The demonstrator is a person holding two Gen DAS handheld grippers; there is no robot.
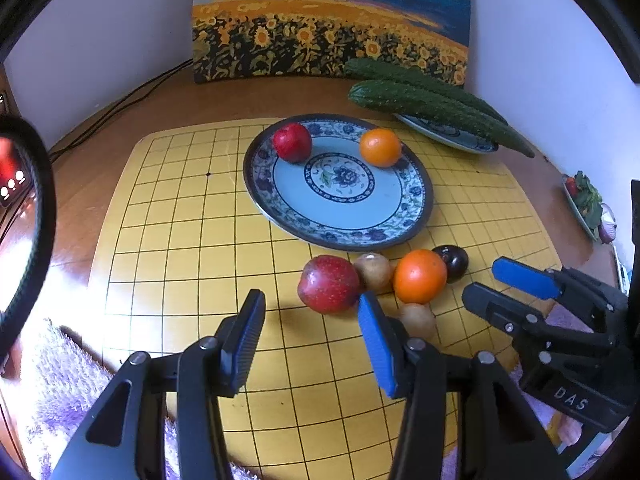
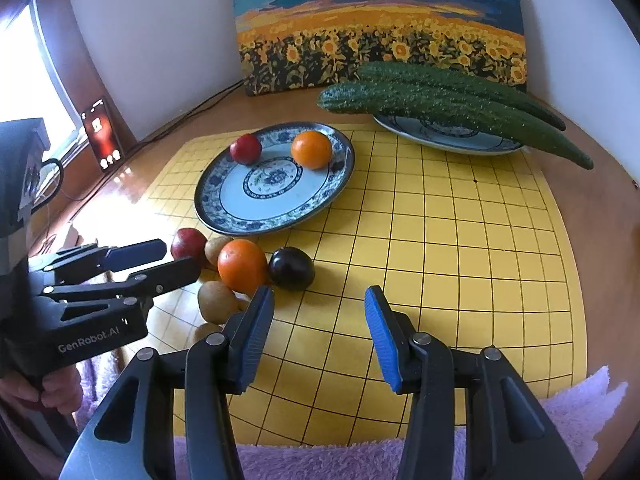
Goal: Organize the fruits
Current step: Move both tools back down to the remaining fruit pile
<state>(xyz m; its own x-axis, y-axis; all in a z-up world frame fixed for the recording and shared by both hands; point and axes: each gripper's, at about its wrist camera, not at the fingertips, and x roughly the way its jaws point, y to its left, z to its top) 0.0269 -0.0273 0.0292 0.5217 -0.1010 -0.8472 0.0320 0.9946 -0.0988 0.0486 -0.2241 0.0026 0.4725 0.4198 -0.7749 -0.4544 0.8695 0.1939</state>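
Nearest the cameras, a purple fleece cloth (image 2: 520, 432) laps the near edge of the yellow grid board (image 2: 460, 240), which lies on a brown wooden surface (image 1: 120, 120).

Left gripper (image 1: 310, 338): jaws spread, nothing between them, over bare board just in front of the loose fruit. Right gripper (image 2: 318, 336): jaws spread, empty, over bare board to the right of the loose fruit. A hand (image 2: 56, 392) grips the left tool's handle at the edge of the right wrist view.

Loose fruit clusters on the board, just in front of the plate:
- near brown fruit (image 1: 418, 320), closest to the jaws (kiwi-like, cannot say for sure)
- red apple (image 1: 329, 284), leftmost
- second brown fruit (image 1: 374, 271), touching the apple
- orange (image 1: 420, 276), against both brown fruits
- dark plum (image 1: 452, 263), rightmost, touching the orange

Beyond the cluster, the blue-patterned plate (image 1: 340, 216) carries a small red apple (image 1: 292, 142) at its far left and a second orange (image 1: 380, 147) at its far right, well apart.

Farther back right, two cucumbers (image 2: 440, 100) lie across a second plate (image 2: 452, 138), ends overhanging. A sunflower painting (image 2: 380, 28) leans on the white wall. A lit phone (image 2: 102, 134) stands at far left.
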